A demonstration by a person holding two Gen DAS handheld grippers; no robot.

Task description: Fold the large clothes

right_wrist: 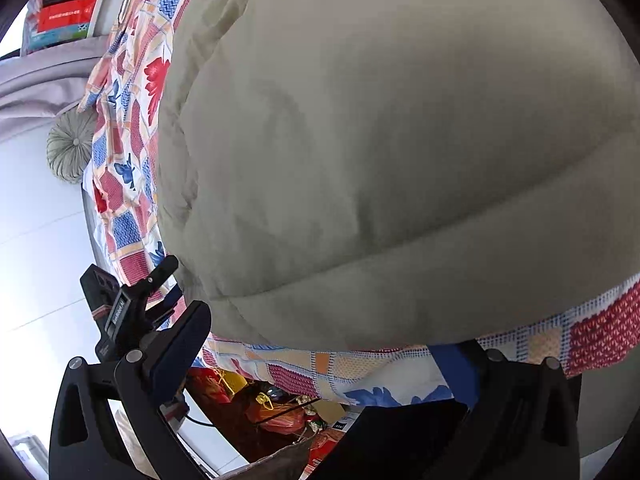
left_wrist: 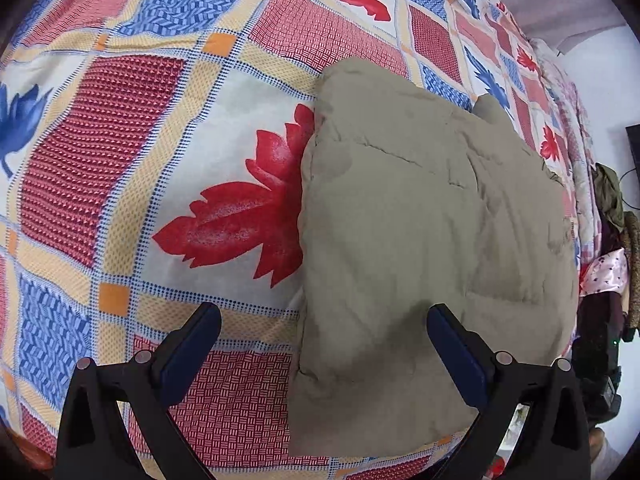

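Khaki padded garment, folded into a thick rectangle, lying flat on the patterned bedspread near the bed's edge. Left claw wide open just above the garment's near edge. Right claw open, empty, beside the garment's fold.

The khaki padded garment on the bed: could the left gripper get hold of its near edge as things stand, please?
Probably yes: the left gripper is open, its right finger already over the khaki garment, nothing between them.
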